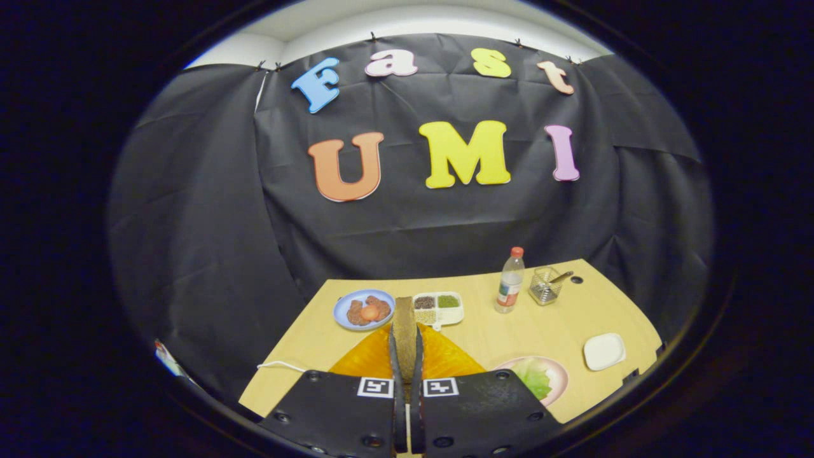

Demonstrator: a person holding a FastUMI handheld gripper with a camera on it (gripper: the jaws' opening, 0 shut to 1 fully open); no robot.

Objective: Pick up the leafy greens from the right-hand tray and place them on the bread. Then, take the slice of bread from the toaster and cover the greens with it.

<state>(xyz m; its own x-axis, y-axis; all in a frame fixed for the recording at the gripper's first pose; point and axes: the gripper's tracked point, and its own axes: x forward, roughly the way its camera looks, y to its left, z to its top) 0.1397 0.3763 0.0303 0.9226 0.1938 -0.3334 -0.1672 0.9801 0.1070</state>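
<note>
Pale wooden worktop stood before black cloth. Fingers were clenched edge-on around a brown slice of bread, above an orange toaster. Leafy greens lay on a pink plate just beside the fingers, with a blue plate of food beyond.

We look forward along the fingers from just above the table's near edge, facing its far edge and the booth wall.
</note>
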